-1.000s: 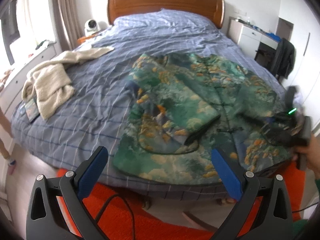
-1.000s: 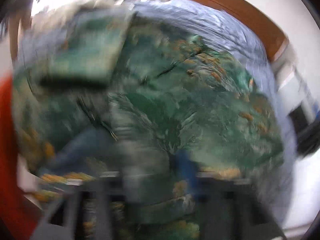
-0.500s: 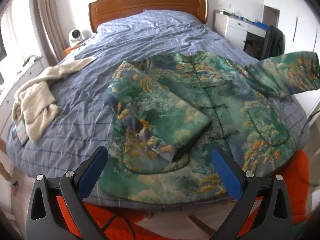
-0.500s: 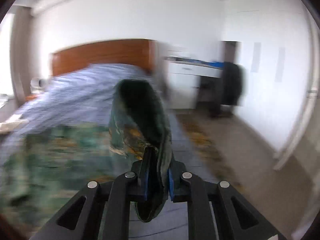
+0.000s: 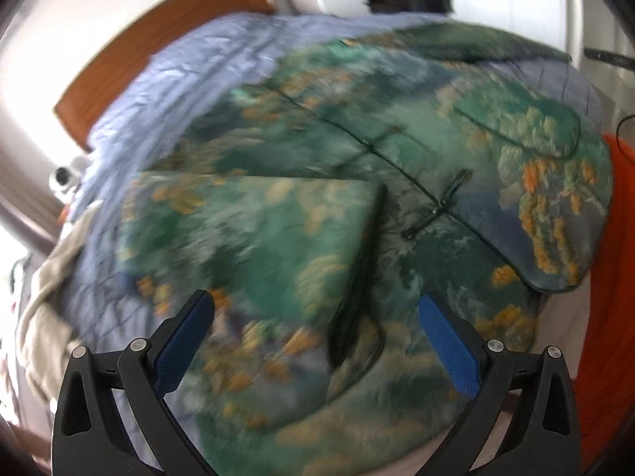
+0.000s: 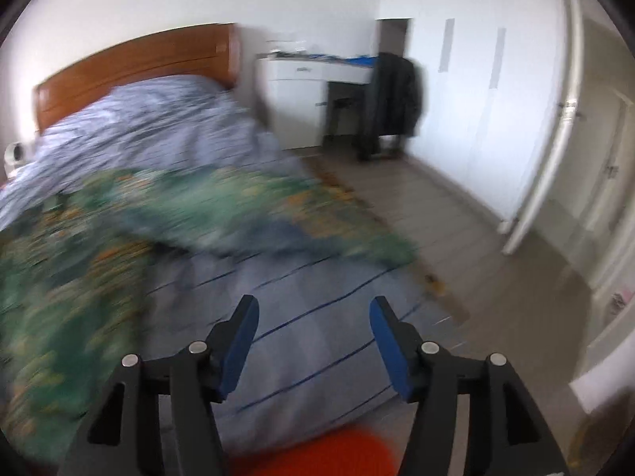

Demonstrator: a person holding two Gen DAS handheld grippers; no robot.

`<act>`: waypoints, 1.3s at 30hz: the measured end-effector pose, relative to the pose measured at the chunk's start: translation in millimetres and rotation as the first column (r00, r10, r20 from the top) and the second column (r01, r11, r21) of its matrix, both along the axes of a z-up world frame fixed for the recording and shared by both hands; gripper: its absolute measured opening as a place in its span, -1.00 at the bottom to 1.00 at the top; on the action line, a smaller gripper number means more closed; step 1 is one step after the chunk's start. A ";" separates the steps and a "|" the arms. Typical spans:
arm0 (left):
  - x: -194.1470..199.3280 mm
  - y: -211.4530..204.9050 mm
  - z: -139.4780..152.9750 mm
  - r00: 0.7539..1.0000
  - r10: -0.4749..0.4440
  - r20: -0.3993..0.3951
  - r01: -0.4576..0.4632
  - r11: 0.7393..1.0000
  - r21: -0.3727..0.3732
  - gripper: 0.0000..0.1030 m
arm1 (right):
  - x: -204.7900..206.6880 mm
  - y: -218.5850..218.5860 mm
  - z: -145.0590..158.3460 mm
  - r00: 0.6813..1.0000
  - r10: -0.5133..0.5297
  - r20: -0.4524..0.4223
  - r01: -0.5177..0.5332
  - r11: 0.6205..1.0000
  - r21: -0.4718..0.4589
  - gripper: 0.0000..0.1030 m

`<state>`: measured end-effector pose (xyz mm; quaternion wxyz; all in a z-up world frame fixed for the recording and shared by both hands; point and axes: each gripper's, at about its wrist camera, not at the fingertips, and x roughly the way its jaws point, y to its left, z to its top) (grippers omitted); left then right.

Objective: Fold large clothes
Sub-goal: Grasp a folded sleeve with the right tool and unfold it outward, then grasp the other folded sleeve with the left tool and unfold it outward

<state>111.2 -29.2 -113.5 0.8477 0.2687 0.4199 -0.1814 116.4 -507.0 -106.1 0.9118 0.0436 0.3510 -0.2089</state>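
Observation:
A large green jacket with orange and blue print (image 5: 397, 182) lies spread on the blue checked bed (image 5: 190, 67). Its left sleeve (image 5: 270, 230) is folded across the front. My left gripper (image 5: 317, 337) is open and empty, just above the jacket's hem near the folded sleeve's cuff. In the right wrist view the jacket's right sleeve (image 6: 278, 214) lies stretched out toward the bed's right edge. My right gripper (image 6: 313, 333) is open and empty above the bare bedcover (image 6: 317, 317), a little short of that sleeve.
A cream towel (image 5: 43, 317) lies on the bed's left side. A wooden headboard (image 6: 131, 67) is at the far end. A white desk (image 6: 317, 91) with a dark coat on a chair (image 6: 393, 103) stands to the right. An orange rug (image 5: 611, 297) lies by the bed's foot.
My right gripper has let go of the right sleeve, which now lies on the bed. My left gripper has moved in close over the jacket's hem.

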 end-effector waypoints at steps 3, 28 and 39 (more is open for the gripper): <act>29.3 -0.4 -25.0 0.999 0.017 -0.035 -0.017 1.000 0.022 0.99 | -6.2 37.6 5.1 0.993 0.119 0.017 -0.119 0.993 0.021 0.15; 15.0 317.5 96.1 0.698 0.716 -0.021 -0.655 0.625 -0.425 -0.14 | 0.7 123.8 43.0 0.910 0.402 0.101 -0.406 0.914 0.018 0.16; -25.2 291.8 18.2 0.721 0.656 -0.224 -0.679 0.602 -0.421 0.30 | 26.4 28.1 -56.8 0.853 0.505 -0.133 -0.369 0.764 0.530 0.20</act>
